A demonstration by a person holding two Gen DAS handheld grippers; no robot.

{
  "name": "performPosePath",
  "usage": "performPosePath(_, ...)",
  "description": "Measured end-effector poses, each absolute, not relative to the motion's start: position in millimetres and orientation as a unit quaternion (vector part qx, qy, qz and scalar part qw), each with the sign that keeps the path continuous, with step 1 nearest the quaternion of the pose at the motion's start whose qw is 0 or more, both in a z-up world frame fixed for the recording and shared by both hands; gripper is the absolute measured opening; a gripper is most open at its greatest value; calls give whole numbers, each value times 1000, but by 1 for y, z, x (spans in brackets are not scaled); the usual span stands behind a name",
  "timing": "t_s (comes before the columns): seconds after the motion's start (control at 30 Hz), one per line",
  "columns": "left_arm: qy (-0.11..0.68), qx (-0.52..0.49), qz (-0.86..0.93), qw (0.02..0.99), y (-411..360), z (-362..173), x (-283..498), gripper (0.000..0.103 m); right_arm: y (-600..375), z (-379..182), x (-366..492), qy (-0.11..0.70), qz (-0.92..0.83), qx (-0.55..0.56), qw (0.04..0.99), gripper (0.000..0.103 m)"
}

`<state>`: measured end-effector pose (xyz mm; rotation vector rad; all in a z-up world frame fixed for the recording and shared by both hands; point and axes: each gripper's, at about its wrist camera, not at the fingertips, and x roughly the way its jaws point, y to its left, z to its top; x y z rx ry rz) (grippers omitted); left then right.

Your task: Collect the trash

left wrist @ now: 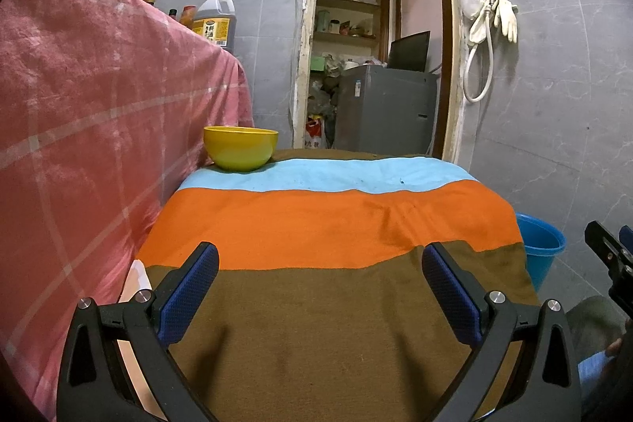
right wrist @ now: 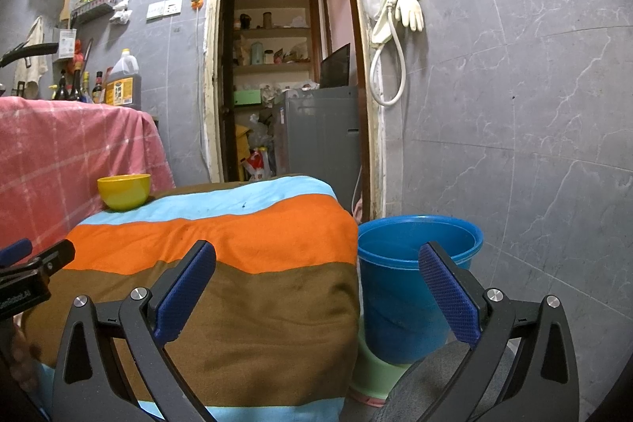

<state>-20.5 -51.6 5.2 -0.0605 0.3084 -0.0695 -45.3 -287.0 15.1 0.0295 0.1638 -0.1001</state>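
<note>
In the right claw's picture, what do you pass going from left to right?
Pink checked cloth → round yellow bowl → striped orange, blue and brown blanket → blue plastic bucket → grey tiled wall.

Two wrist views, both facing the doorway wall across the striped blanket

The left wrist view sits low over the blanket's near edge, looking along it to the yellow bowl at the far left corner. The right wrist view stands off the near right corner, close to the blue bucket; both share blanket, bowl, bucket and doorway.
</note>
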Motion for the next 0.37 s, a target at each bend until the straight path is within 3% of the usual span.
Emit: performPosePath(0.37, 154, -30, -35, 987, -50, 5, -20, 101, -285, 14, -46, 83, -50, 15, 995, 103)
